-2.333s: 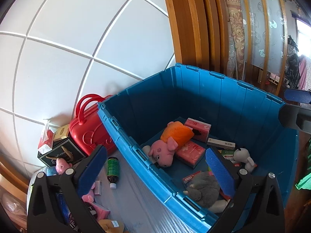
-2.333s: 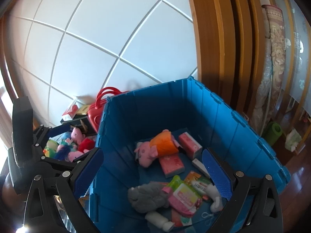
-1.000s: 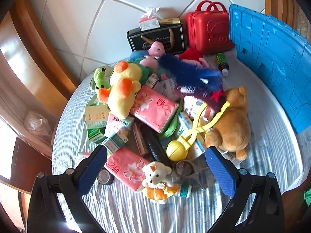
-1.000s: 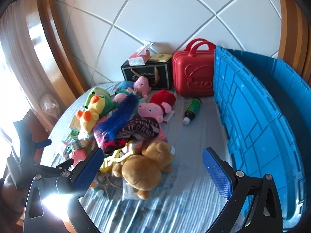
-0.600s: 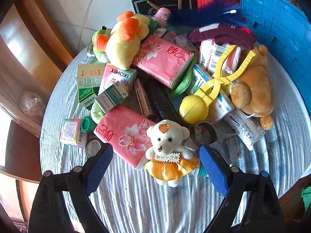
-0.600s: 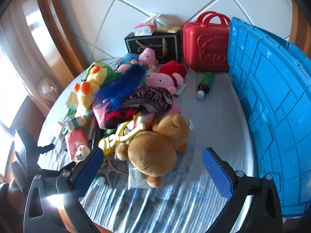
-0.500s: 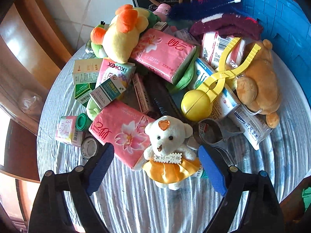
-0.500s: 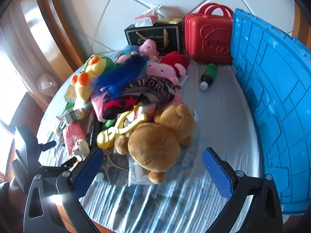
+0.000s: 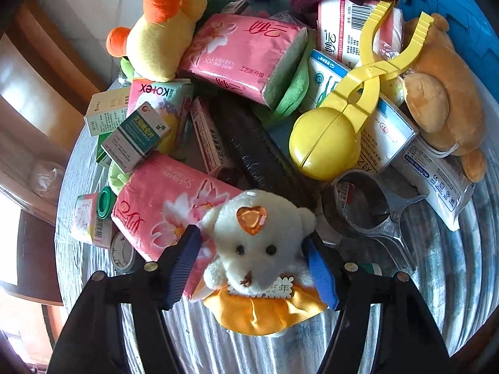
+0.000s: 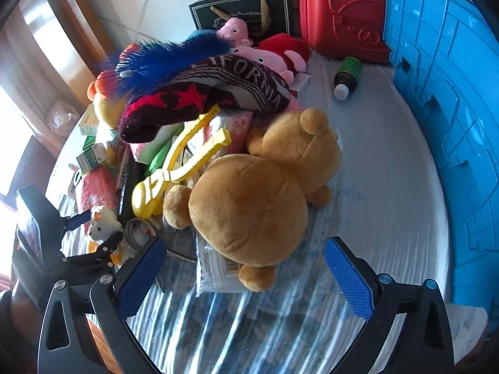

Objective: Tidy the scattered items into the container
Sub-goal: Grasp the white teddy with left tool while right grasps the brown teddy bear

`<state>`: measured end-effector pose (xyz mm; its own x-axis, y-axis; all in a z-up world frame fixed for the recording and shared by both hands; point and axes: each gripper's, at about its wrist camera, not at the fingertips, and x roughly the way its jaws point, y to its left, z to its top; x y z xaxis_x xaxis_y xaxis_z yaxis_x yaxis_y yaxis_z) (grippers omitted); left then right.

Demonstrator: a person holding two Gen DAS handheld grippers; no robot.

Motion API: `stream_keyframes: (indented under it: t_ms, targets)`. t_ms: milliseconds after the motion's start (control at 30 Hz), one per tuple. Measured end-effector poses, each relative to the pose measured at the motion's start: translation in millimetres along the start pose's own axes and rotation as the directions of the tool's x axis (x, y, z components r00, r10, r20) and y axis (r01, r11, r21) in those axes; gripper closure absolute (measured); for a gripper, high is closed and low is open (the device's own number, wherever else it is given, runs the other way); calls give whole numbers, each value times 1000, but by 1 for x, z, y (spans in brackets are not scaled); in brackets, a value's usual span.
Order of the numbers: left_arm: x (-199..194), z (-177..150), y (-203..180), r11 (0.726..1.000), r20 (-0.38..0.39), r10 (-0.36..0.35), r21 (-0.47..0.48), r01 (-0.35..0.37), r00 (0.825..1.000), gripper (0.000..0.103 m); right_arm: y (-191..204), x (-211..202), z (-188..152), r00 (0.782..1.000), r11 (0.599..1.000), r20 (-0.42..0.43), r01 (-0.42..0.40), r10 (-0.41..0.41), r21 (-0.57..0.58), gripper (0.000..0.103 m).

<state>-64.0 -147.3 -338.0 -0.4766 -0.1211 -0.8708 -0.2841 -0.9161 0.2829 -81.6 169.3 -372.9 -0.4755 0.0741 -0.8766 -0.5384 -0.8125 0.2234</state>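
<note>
A small white teddy bear (image 9: 252,246) in an orange skirt lies at the near edge of the pile. My left gripper (image 9: 249,265) straddles its head, jaws closing: the right pad touches the fur, the left pad stands a sliver off. The right wrist view shows the same bear (image 10: 103,222) inside the left gripper (image 10: 95,229). My right gripper (image 10: 244,249) hangs open just above the rump of a big brown teddy bear (image 10: 249,205), which lies face down. The blue container (image 10: 452,124) stands at the right of the table.
The pile holds pink tissue packs (image 9: 243,53), a yellow plush duck (image 9: 159,37), a yellow snowball clamp (image 9: 327,143), medicine boxes (image 9: 134,137), a steel cup (image 9: 358,208), a dark beanie (image 10: 215,90) and a blue feathery brush (image 10: 165,59). A red case (image 10: 343,15) and a green bottle (image 10: 347,74) sit behind.
Both grippers came down from over the blue container to the pile. The left jaws narrowed around the white bear's head; the right gripper sank toward the brown bear, still wide.
</note>
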Motion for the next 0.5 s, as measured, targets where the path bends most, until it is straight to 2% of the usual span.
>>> stream_keyframes:
  t_ms: [167,300,400,500]
  targets:
    - [3,-2,-8,995,18,42,90,-43,999,36,3,34,7,999,999,-27,40,-40,0,0]
    - [3,-3,-8,994,33,48,94,-51,998,36,0,53,13,999,998,-34,44,-42,44,0]
    - [8,-4,-17,985,43,85,150,-90,995,31,2,62,18,999,998,-34,34,-32,62,0]
    - [8,-4,-18,985,53,81,150,-88,995,28,5,69,21,999,998,-26,48,-47,51,0]
